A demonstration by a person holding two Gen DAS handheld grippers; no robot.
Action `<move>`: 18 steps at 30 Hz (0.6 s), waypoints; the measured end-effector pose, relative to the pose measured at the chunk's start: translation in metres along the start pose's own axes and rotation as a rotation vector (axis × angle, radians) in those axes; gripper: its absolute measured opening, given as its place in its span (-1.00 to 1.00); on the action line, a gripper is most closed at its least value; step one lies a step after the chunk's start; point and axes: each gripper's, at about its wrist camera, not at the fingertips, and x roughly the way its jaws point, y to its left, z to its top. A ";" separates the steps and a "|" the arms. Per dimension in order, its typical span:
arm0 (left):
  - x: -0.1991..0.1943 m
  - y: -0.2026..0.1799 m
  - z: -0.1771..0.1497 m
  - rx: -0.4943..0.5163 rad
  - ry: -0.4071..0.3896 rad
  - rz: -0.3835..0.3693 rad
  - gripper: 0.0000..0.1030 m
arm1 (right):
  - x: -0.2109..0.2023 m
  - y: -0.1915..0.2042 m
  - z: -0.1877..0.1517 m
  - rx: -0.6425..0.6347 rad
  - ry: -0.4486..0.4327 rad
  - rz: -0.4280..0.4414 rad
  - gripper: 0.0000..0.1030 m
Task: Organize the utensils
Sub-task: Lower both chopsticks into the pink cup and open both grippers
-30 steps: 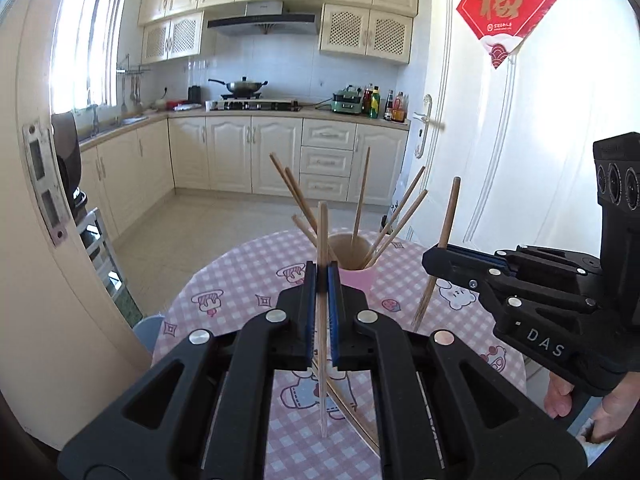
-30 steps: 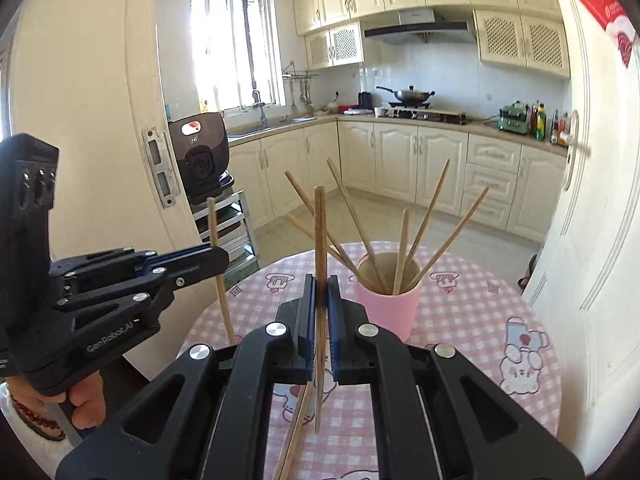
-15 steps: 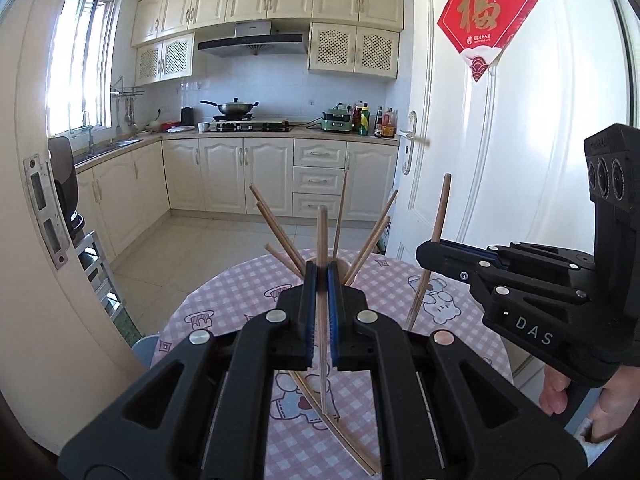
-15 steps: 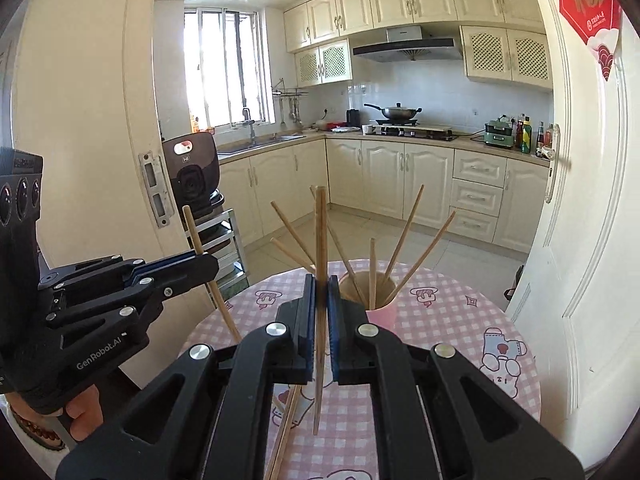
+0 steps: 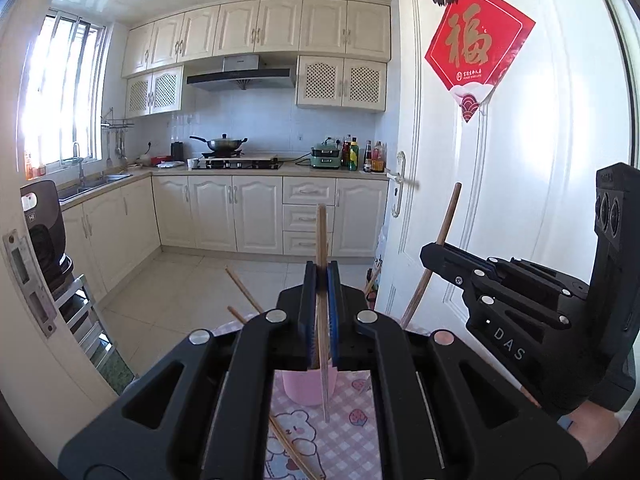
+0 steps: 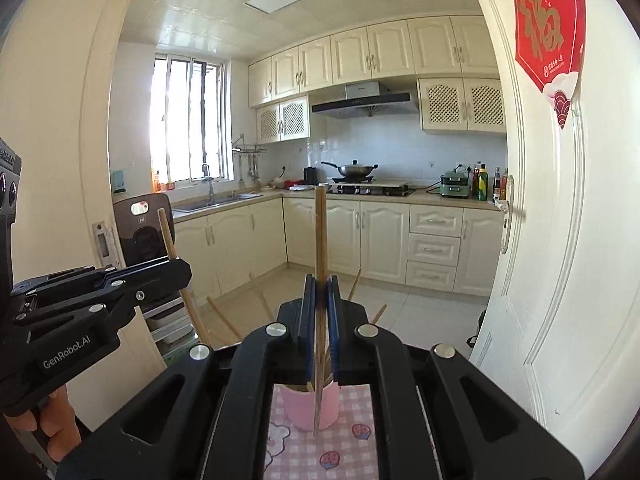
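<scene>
Left wrist view: a kitchen with cream cabinets is seen beyond a white door [image 5: 500, 200], on which a red paper ornament [image 5: 478, 46] is hung.
Counter: a pink-checked cloth [image 5: 352, 432] is spread over it; only a small part is shown between the gripper arms.
Left hand-held gripper [image 5: 321, 280]: its blue pads are pressed shut on one chopstick [image 5: 321, 236], which is held upright, its lower tip hanging in front of the cup.
Right hand-held gripper [image 5: 434, 254]: it is seen at the right of this view, clamped on a darker chopstick [image 5: 446, 224] that is tilted, top end to the right.
Right wrist view: the right hand-held gripper's [image 6: 321, 284] jaws are closed on its chopstick [image 6: 320, 232], held upright above the cup.
Pink cup [image 6: 310, 406]: it is stood on the cloth, near both grippers, with several chopsticks fanned out of it.
Loose chopstick [image 5: 290, 448]: it is laid on the cloth in front of the cup.
</scene>
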 end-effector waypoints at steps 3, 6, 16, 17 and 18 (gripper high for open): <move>0.015 -0.001 0.011 0.004 -0.031 -0.014 -0.90 | 0.012 -0.003 0.004 -0.011 -0.028 -0.030 -0.92; 0.030 -0.002 0.019 0.016 -0.050 0.005 -0.90 | 0.024 -0.009 0.006 0.011 -0.050 -0.030 -0.92; 0.070 0.007 0.009 -0.010 -0.031 0.021 -0.89 | 0.049 -0.012 -0.007 0.031 -0.020 0.024 -0.92; 0.073 0.007 0.004 -0.011 -0.022 0.020 -0.89 | 0.050 -0.011 -0.011 0.032 -0.011 0.027 -0.92; 0.075 0.007 -0.002 -0.010 -0.012 0.020 -0.89 | 0.052 -0.012 -0.015 0.034 0.002 0.032 -0.92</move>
